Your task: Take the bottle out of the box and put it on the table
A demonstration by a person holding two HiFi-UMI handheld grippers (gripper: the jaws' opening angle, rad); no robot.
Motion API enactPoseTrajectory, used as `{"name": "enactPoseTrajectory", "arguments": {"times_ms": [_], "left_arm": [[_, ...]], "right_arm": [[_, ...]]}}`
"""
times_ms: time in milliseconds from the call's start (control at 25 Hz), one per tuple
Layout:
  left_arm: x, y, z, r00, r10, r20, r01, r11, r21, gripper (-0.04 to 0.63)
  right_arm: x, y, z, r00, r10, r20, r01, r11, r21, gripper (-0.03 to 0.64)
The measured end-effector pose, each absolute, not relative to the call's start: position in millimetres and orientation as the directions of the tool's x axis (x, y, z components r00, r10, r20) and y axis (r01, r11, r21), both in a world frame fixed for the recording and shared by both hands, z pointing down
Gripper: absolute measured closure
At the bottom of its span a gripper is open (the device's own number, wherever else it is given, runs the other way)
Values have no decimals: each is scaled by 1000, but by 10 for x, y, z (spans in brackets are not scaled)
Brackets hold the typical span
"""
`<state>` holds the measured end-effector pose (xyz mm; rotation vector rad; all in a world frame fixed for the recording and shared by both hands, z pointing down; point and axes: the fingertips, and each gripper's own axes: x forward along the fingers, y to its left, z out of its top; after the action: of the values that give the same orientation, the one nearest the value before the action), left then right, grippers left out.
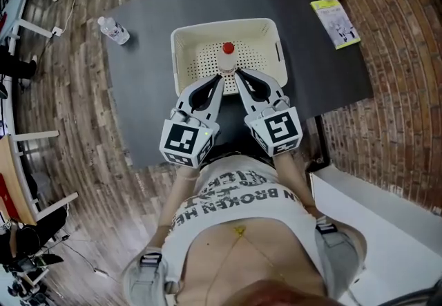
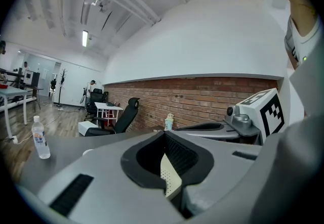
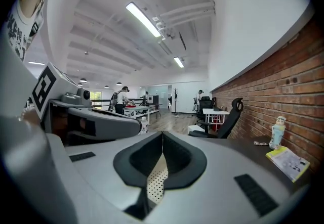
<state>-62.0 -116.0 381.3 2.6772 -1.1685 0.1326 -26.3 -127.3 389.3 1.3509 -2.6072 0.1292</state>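
Seen from above, a person's white shirt carries dark print of which only the word "BROKEN" reads clearly; no label on the bottles can be made out, and the yellow booklet point(image 1: 335, 23) at the table's far right corner is too small to read. Each gripper has a cube with a black-and-white square marker at its rear. The person holds both grippers side by side in front of the belly, pointing forward and close to level, and angled inward so that they form a narrow V. The left gripper point(image 1: 219, 79) has its jaws pressed fully together with nothing between them, and the right gripper point(image 1: 237, 75) is closed and empty in the same way. Through the gap behind each pair of jaws, a cream perforated wall shows. The bottle point(image 1: 227, 56), clear with a red cap, stands upright inside the cream box point(image 1: 181, 56) near its front wall, just beyond the two tips and in line with the gap between them. The box sits on a dark table point(image 1: 152, 90). A second clear bottle point(image 1: 112, 30) lies near the table's far left corner, well apart from the box.
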Motion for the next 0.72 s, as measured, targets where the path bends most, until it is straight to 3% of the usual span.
{"name": "enactPoseTrajectory", "arguments": {"times_ms": [280,720], "left_arm": [[-557,-1169,3853,686,-708,169,-728,-666,166,589],[-436,-1384,3876,589,-785,193,-808,-565,170,589]], "right_arm": [[-149,-1271,3939,-543,-808,229,-827,561,18,607],[-13,-1528,3872,-634,-736,238,-754,657,25,607]]}}
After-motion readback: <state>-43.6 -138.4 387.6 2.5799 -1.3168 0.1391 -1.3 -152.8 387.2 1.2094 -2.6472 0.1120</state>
